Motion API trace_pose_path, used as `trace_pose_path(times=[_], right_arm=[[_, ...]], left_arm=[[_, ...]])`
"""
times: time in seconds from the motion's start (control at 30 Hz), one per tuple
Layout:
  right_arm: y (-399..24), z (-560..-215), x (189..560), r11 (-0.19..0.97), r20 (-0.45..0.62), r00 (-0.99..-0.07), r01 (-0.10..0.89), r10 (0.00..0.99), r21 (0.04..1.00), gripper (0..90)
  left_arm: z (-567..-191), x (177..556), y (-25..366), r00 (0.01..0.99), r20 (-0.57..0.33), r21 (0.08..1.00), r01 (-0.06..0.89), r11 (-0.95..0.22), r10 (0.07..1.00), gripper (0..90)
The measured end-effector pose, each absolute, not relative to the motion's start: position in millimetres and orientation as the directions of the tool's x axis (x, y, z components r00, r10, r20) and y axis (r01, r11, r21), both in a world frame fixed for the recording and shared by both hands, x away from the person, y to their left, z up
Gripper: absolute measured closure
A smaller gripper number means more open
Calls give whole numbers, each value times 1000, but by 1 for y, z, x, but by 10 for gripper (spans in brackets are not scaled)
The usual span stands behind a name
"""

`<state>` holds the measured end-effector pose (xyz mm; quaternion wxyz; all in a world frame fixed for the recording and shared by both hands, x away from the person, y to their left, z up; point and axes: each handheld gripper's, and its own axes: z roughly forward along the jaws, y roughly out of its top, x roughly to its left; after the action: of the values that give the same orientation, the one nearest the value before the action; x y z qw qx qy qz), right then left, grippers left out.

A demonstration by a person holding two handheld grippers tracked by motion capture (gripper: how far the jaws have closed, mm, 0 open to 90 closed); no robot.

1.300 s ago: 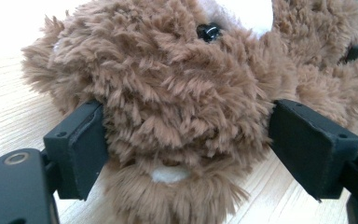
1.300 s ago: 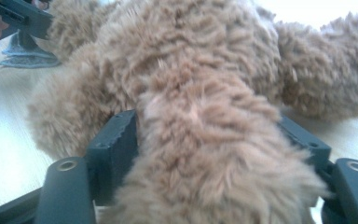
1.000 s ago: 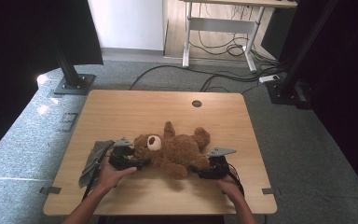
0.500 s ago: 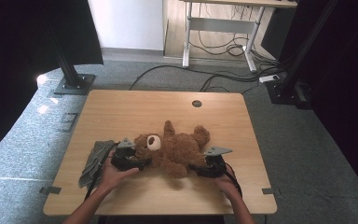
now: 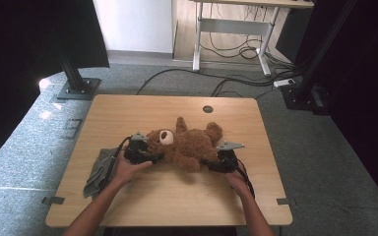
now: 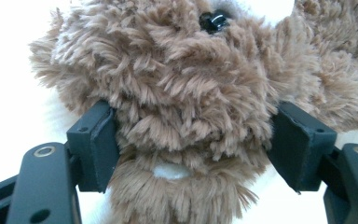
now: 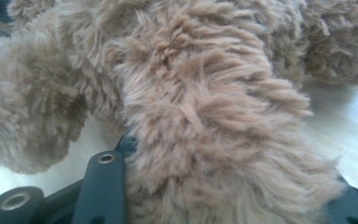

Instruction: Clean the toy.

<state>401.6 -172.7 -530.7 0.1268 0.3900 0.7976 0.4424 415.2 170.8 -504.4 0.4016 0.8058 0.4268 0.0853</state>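
High view shows a brown teddy bear [image 5: 189,146] lying on its back near the middle of the wooden table [image 5: 177,196], head toward the left and legs toward the right, with a person's two forearms coming in from the near edge. The left gripper [image 5: 150,156] sits at the bear's head, and the left gripper view makes the hold plain: the two black pads [image 6: 98,144] press into the fur on either side of the head, jaws fairly wide because the head is bulky. The right gripper [image 5: 211,163] is at the bear's near right leg; in the right gripper view the leg [image 7: 223,140] bulges up between the jaws and hides the pads, and the jaws have just been closing on it, so it looks clamped at about half width, the fur squashed between them. A crumpled grey cloth [image 5: 98,172] lies at the left near part of the table, just beside the left hand [image 5: 128,169], apart from the bear. The step in hand seems to be securing the bear at both ends, ready to lift or shift it. The next move calls for both hands to travel together at the same pace, since the soft body will sag or twist if one end leads, and the plush may slip from the pads.
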Motion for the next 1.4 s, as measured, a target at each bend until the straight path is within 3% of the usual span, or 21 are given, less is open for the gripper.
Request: trace_pose_path(times=[0.63, 0.9, 1.4], right_arm=[[-178, -537, 434, 232, 160, -618, 504, 770, 832, 423], [-187, -521, 421, 175, 168, -602, 469, 780, 866, 269], [-197, -513, 385, 172, 160, -610, 449, 776, 877, 245]], left_arm=[[-504, 447, 168, 601, -204, 733, 617, -286, 773, 212], [-487, 427, 180, 598, -168, 782, 564, -264, 783, 221], [-464, 381, 209, 616, -187, 827, 519, -217, 765, 243]])
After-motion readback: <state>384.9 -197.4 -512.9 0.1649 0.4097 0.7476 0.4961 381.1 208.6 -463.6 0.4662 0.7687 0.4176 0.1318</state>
